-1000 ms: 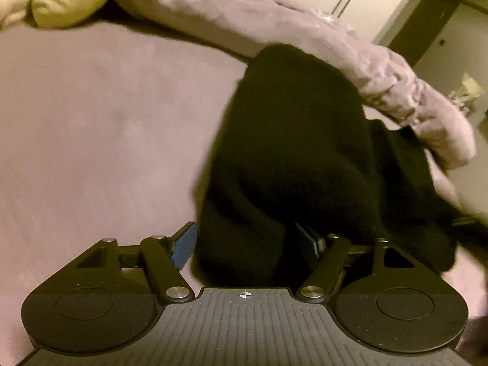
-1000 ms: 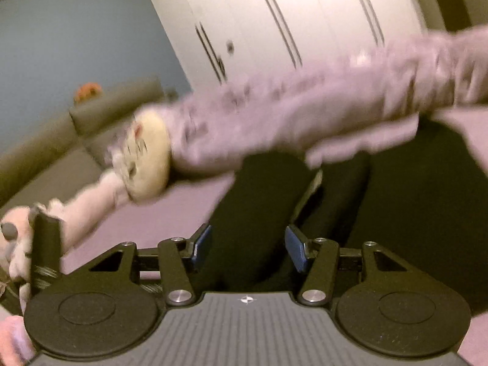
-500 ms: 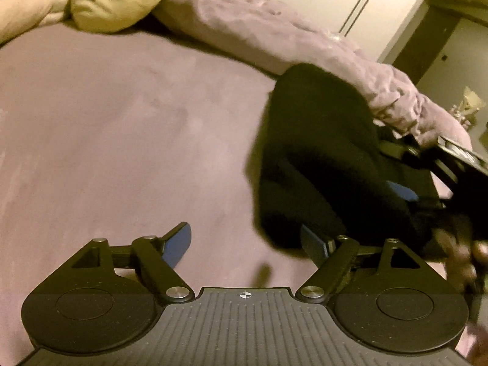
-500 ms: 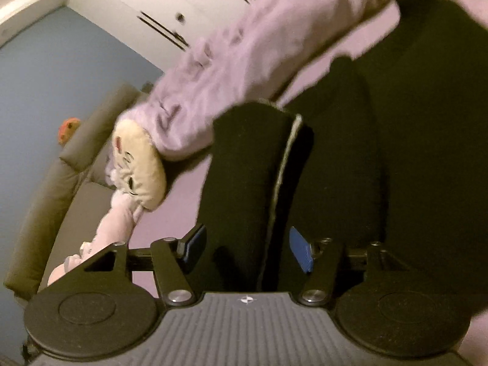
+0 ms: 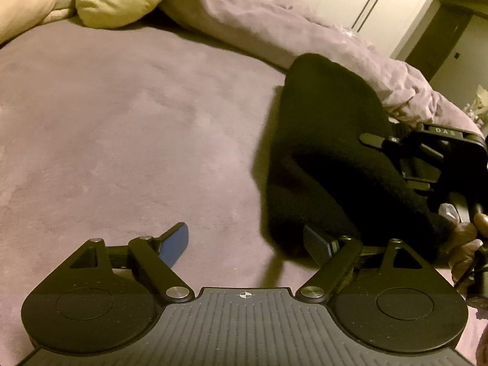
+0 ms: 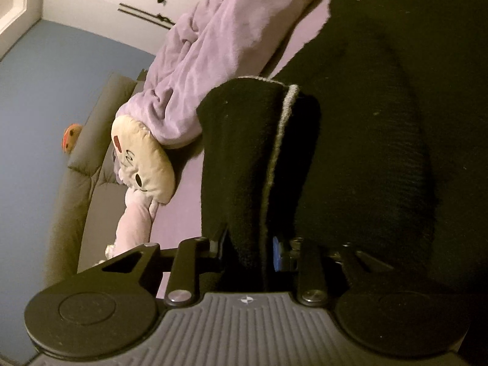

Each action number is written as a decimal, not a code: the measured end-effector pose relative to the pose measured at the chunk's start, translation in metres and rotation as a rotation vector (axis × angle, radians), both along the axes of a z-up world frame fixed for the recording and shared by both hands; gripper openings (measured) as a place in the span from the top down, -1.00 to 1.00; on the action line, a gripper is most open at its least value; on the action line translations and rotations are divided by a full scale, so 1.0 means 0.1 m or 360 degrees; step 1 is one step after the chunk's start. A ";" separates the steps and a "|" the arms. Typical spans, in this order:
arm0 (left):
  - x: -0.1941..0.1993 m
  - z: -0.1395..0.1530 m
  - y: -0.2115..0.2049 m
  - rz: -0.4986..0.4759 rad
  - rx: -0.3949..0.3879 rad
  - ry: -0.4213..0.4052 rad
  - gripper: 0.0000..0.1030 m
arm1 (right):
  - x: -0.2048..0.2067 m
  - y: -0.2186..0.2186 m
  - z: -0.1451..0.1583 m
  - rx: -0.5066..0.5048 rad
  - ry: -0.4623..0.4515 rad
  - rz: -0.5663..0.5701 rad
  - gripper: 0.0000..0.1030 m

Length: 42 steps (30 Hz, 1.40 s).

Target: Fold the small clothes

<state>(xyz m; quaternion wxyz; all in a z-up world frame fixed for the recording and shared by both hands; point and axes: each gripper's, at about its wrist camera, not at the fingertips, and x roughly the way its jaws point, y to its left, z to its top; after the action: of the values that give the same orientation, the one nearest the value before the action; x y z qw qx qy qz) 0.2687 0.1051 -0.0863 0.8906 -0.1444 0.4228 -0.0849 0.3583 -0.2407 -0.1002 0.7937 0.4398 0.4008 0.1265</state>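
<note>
With the right gripper (image 6: 248, 244) clamped on the black garment (image 6: 244, 158), which hangs lifted over the bed (image 5: 122, 122), and the left gripper (image 5: 247, 244) wide and empty beside it, the left should probably catch the free edge before laying it flat.

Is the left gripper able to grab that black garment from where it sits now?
Probably yes. The left gripper is open, and the black garment lies just ahead by its right finger, with only bare bedsheet between.
</note>
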 end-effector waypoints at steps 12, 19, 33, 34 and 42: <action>0.29 0.24 -0.24 0.0028 0.0108 -0.0147 -0.78 | -0.58 -0.06 0.87 -0.0993 -0.0414 0.0120 0.68; 0.50 0.03 -0.72 -0.0126 0.0207 -0.0047 -0.73 | -0.54 -0.37 0.47 -0.0947 -0.0212 0.0017 0.52; 0.52 -0.02 -0.65 -0.0078 0.0170 -0.0015 -0.65 | -0.54 -0.63 0.24 -0.0481 -0.0139 -0.0136 -0.22; 0.52 -0.02 -0.64 -0.0078 0.0165 -0.0013 -0.65 | -0.54 -0.62 0.26 -0.0484 -0.0145 -0.0131 -0.07; 0.52 -0.01 -0.65 -0.0077 0.0160 -0.0015 -0.65 | -0.47 -0.63 0.23 -0.0351 -0.0166 -0.0063 0.15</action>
<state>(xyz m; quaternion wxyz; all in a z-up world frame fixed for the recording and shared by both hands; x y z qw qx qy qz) 0.3207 0.0401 -0.0877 0.8965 -0.0887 0.4256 -0.0856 0.3116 -0.3032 -0.0772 0.8594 0.3503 0.3617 0.0885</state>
